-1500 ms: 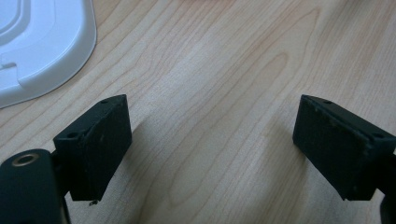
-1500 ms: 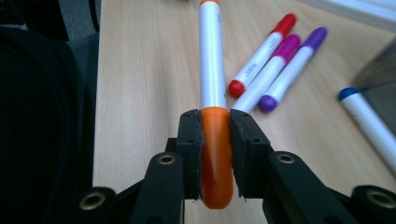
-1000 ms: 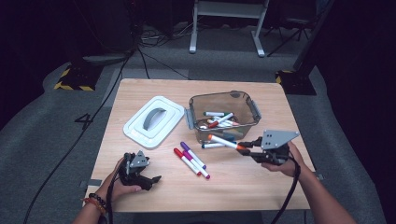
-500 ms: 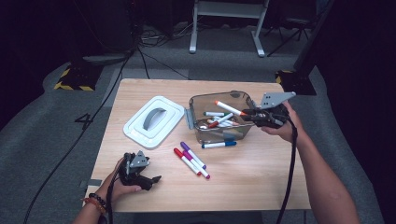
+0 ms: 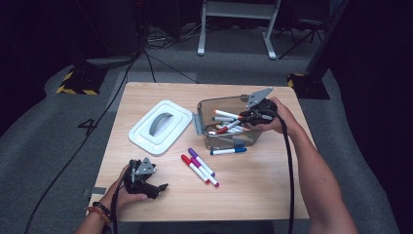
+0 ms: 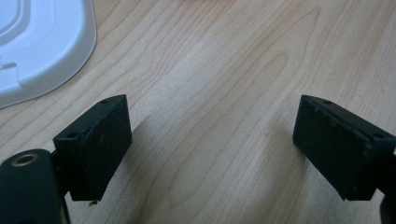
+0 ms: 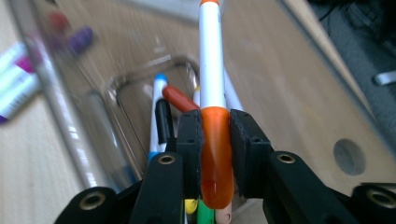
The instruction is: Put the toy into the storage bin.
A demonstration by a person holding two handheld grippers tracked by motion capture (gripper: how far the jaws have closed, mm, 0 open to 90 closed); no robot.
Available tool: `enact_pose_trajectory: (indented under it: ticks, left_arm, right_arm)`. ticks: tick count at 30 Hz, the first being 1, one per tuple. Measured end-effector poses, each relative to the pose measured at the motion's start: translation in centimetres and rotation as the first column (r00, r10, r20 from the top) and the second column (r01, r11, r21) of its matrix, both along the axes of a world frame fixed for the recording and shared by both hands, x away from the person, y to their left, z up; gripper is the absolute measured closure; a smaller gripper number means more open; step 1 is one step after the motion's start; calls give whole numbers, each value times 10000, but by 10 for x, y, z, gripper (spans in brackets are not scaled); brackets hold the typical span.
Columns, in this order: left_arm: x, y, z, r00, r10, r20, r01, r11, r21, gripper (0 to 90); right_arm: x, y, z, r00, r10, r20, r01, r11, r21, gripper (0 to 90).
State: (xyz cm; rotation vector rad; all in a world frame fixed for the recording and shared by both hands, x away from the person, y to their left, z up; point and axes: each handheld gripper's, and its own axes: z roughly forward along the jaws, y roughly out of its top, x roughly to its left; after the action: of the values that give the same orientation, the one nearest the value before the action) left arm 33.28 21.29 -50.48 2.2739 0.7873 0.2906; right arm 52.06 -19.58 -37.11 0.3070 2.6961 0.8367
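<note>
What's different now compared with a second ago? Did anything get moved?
The right hand-held gripper carried the orange-capped marker from the table in front of the clear bin up over it, jaws clamped on its cap throughout. The left hand-held gripper stayed open at the near edge. The white lid, blue marker and red and purple markers stayed put.

Your right gripper point(image 7: 215, 140) is covering the middle of the orange marker's point(image 7: 212, 84) cap, and the marker's far tip is running off the top edge. The purple markers point(image 7: 18, 79) beyond the clear bin's point(image 7: 56, 93) wall are blurring into smears. The white lid point(image 6: 37, 42) is being cut off at the left gripper view's upper left corner.
</note>
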Motion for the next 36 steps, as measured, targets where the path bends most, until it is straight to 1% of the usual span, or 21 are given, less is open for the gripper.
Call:
enact_pose_trajectory:
  ticks: [4,6,7,9,10,12,14,16,18,20,21,22,23,24,26,29,30,31,32,34,36]
  left_arm:
    - [0,0,0,10000,-3,-1,3,10000,1,121]
    - [0,0,0,10000,-2,-2,2,10000,1,121]
    - [0,0,0,10000,-4,-1,4,10000,2,121]
    - [0,0,0,10000,-2,-4,2,10000,-1,121]
    - [0,0,0,10000,-4,-5,4,10000,1,121]
    - [0,0,0,10000,-6,-8,6,10000,-4,121]
    - [0,0,0,10000,-8,-9,8,10000,-6,121]
    - [0,0,0,10000,-6,-7,6,10000,-6,121]
    - [0,0,0,10000,-4,-7,4,10000,-4,121]
    - [0,0,0,10000,-8,-7,8,10000,-1,121]
    - [0,0,0,10000,-3,-9,3,10000,-6,121]
    - [0,0,0,10000,-5,-7,5,10000,-3,121]
    - [0,0,0,10000,-5,-8,5,10000,-5,121]
    - [0,0,0,10000,-4,-6,4,10000,-3,121]
    - [0,0,0,10000,-5,-6,5,10000,-1,121]
    - [0,0,0,10000,-1,-3,1,10000,0,121]
    - [0,0,0,10000,0,-2,0,10000,0,121]
    - [0,0,0,10000,0,-1,0,10000,2,121]
    - [0,0,0,10000,2,-1,-2,10000,3,121]
    - [0,0,0,10000,1,1,-1,10000,4,121]
    - [0,0,0,10000,0,0,0,10000,2,121]
  right_arm:
    - [10,4,-11,9981,71,-604,-94,9992,-381,750]
    - [13,7,-16,9971,61,-762,-115,9974,-711,750]
    - [15,8,-18,9969,-8,-789,-63,9960,-896,750]
    - [18,9,-22,9947,-166,-1012,42,9925,-1220,749]
    - [18,10,-23,9946,-208,-1012,69,9908,-1353,749]
    - [18,13,-22,9944,-139,-1044,-1,9910,-1336,749]
    - [17,15,-23,9939,-78,-1104,-95,9878,-1554,747]
    - [17,15,-23,9943,-180,-1049,15,9879,-1549,718]
    - [17,12,-22,9942,-348,-1015,217,9916,-1279,668]
    - [16,9,-19,9947,-598,-842,518,9942,-945,607]
    - [15,8,-18,9944,-741,-754,685,9949,-746,604]
    - [13,6,-15,9940,-798,-746,761,9958,-510,588]
    - [10,5,-12,9939,-906,-624,893,9957,-224,572]
    - [7,3,-8,9930,-1034,-571,1045,9944,156,572]
    - [-1,-2,1,9914,-1193,-533,1238,9881,912,561]
    - [-17,-8,13,9914,-1275,-310,1308,9786,1587,476]
    - [-22,-11,18,9896,-1397,-345,1437,9718,1868,447]
    - [-27,-13,22,9882,-1496,-336,1534,9668,2046,440]
    - [-34,-15,25,9870,-1599,-151,1593,9625,2196,423]
    - [-47,-19,31,9878,-1558,-6,1510,9562,2508,419]
    - [-59,-21,33,9851,-1711,175,1611,9537,2541,407]
